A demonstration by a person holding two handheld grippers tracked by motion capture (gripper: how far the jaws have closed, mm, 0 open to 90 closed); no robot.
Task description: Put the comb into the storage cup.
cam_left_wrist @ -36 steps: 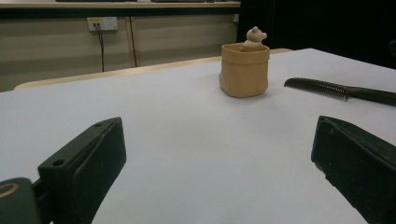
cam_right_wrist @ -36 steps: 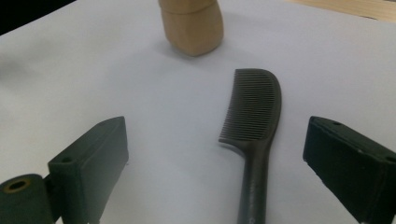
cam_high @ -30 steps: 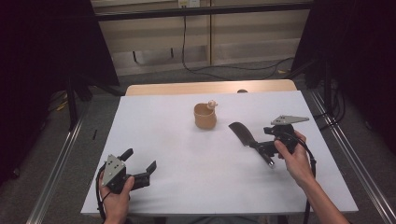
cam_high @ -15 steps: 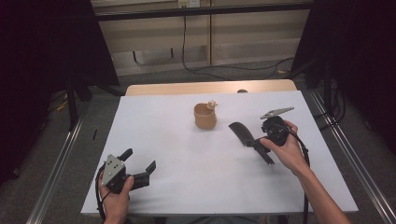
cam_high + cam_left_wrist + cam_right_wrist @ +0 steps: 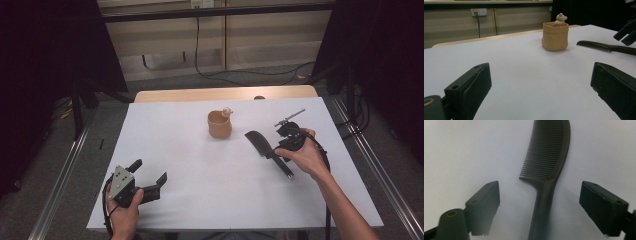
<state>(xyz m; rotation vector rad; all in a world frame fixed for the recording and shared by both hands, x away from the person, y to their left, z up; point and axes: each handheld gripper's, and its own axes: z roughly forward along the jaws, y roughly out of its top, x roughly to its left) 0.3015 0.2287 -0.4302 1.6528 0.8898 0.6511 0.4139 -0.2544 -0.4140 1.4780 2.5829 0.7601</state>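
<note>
A black comb [image 5: 261, 143] lies on the white table [image 5: 200, 195], right of centre, teeth end pointing away. My right gripper [image 5: 278, 150] tilts down over the comb's handle. In the right gripper view the handle [image 5: 541, 210] runs up between the two jaws of the right gripper [image 5: 540, 188] with a gap on each side. These jaws have just been closing and stand open. My left gripper [image 5: 149, 171] rests near the front left corner, open, nothing between the jaws of the left gripper [image 5: 540, 71].
A tan pouch-shaped cup [image 5: 219, 125] with a small bear figure [image 5: 227, 111] at its rim stands mid-table, left of the comb; the left gripper view shows the cup [image 5: 555, 36] beyond the jaws. Metal rails run along both table sides. Cables lie on the floor behind.
My right hand has moved left toward the comb and tipped the gripper down over its handle. The left gripper and the cup have stayed put.
</note>
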